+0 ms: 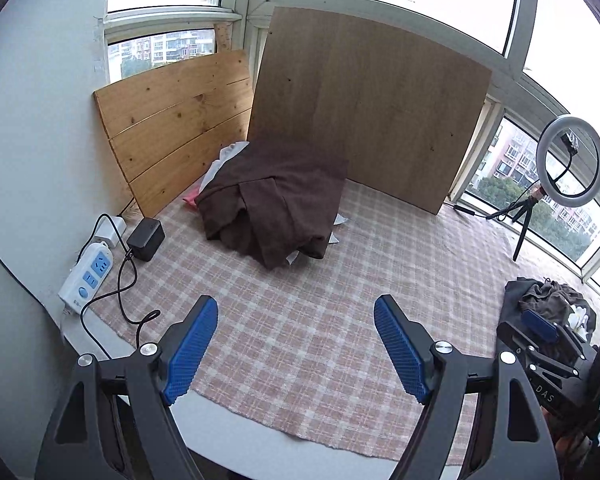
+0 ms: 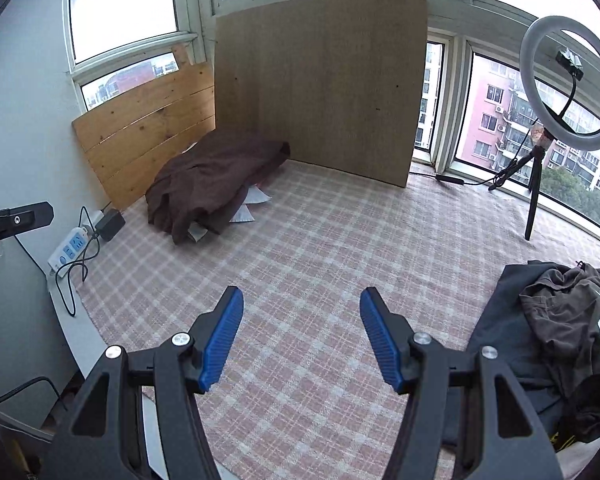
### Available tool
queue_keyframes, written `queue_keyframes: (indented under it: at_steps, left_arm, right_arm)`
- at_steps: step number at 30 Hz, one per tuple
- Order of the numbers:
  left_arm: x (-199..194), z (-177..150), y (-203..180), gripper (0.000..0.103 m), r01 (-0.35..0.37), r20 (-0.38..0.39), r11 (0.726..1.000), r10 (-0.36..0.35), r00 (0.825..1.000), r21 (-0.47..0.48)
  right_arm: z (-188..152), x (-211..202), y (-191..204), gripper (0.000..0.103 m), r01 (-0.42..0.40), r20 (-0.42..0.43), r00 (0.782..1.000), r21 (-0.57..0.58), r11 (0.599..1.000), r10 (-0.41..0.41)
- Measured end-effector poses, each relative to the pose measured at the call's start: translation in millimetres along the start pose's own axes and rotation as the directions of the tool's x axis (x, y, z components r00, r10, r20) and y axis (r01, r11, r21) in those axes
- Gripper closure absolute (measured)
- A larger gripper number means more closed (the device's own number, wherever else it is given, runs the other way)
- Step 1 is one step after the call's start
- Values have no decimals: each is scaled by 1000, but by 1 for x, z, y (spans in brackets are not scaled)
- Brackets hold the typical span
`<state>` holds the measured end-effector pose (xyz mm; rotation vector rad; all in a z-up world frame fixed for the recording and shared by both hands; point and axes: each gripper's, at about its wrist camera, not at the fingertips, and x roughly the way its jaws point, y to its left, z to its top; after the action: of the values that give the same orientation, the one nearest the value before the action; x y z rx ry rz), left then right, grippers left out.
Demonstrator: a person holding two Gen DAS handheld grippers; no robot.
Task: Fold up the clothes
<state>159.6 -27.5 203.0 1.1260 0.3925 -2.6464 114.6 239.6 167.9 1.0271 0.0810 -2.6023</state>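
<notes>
We hold the left tool (image 1: 296,350) and right tool (image 2: 302,338) spread wide, empty, above the checked tabletop (image 2: 320,240). Unfolded dark clothes (image 2: 556,332) are heaped at right; a careless pinch may lift several garments together.

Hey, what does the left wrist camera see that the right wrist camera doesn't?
Only the left wrist view shows the right gripper from outside, and white and pink fabric behind the brown garment.

Only the right wrist view shows the dark clothes pile close up, largely uncut.

Both show open blue-padded fingers, the checked cloth, wooden boards, power strip and ring light.
</notes>
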Motion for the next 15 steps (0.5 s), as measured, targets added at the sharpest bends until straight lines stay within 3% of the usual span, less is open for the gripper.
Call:
queue_keyframes:
  at_steps: [15]
  left_arm:
    - [-15,1,0,21,3,76,1000,-1,997,-21]
  right_arm:
    - [-1,1,3,43,8,-5,1000,-15,1000,-8]
